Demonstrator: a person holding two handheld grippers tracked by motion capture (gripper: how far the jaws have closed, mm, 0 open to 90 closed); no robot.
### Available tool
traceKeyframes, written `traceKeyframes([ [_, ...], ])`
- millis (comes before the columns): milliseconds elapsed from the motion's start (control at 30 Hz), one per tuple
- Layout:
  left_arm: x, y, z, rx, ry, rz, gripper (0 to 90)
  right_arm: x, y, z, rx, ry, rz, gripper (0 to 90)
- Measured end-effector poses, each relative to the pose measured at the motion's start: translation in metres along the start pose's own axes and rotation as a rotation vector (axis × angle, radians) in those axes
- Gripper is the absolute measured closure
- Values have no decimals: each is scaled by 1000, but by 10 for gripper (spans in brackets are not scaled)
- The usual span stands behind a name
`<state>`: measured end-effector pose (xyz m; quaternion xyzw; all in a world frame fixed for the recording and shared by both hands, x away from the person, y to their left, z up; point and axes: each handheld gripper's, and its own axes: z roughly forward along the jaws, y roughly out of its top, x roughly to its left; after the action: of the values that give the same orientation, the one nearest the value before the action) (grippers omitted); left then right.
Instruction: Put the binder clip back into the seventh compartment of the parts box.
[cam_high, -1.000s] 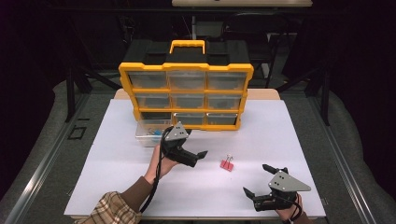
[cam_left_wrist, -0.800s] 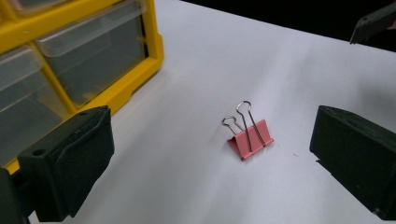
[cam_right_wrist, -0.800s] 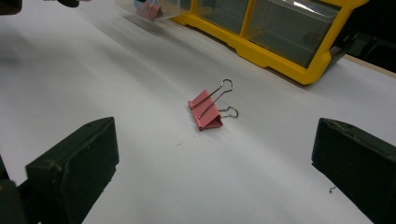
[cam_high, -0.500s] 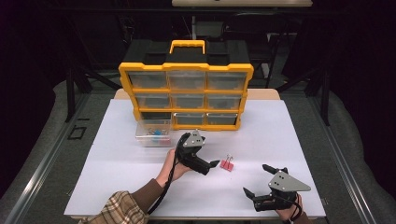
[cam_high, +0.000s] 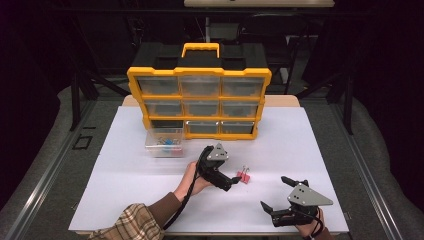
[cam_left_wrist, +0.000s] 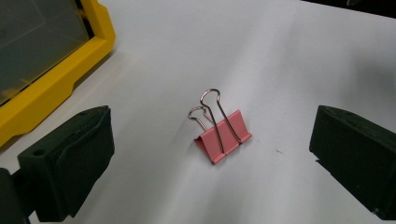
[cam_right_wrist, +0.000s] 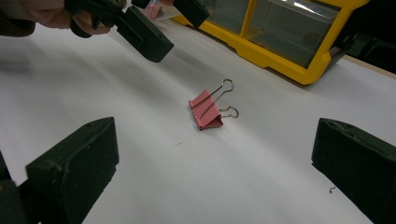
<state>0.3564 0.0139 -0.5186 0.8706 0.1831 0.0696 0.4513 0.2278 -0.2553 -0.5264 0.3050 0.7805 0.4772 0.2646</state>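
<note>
**Pink clip lay between the open tongs**

The right gripper (cam_high: 281, 195) sat nearest the person, jaws spread wide and holding nothing. Ahead of it and to its left, a small pink metal binder clip (cam_right_wrist: 206, 111) lay alone on the white table sheet (cam_high: 300, 145). The left gripper (cam_high: 236, 179) was just beside the clip, jaws spread wide with the clip (cam_left_wrist: 223, 136) in the space ahead of them, touching neither. The clip rested on one flat side, its two silver wire handles (cam_left_wrist: 208, 101) lying together and pointing away from that gripper; its folded spine ran crosswise to them. Beyond the left gripper stood a clear plastic drawer (cam_high: 163, 141), and behind that a yellow compartment organiser (cam_high: 199, 102).
</note>
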Motion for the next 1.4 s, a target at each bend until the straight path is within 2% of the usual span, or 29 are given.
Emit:
traceKeyframes([
  [200,-1,4,10,14,-20,0,14,0,0,0,0,2,0,2],
  [267,0,5,13,26,-14,6,80,0,0,0,1,3,2,2],
  [333,0,6,18,37,-21,-5,135,0,0,1,3,4,2,2],
  [433,0,7,23,57,-21,-1,159,0,0,1,5,5,5,1],
  [533,-1,8,29,56,-31,-6,216,0,0,1,2,3,2,2],
  [600,-1,9,32,73,-36,1,307,0,0,1,3,5,5,2],
  [700,-2,8,37,94,-24,2,381,0,0,1,4,7,5,2],
  [967,3,6,46,93,-47,-33,526,0,-1,1,6,8,4,2],
  [1200,4,4,52,111,-64,-23,668,0,-1,1,7,6,2,2],
  [1233,3,4,51,115,-57,-17,680,0,-1,1,9,7,3,2],
  [1300,4,4,51,99,-68,-17,703,0,-1,1,11,7,3,2],
  [1400,4,5,49,104,-82,-13,731,0,-1,1,10,7,3,2],
])
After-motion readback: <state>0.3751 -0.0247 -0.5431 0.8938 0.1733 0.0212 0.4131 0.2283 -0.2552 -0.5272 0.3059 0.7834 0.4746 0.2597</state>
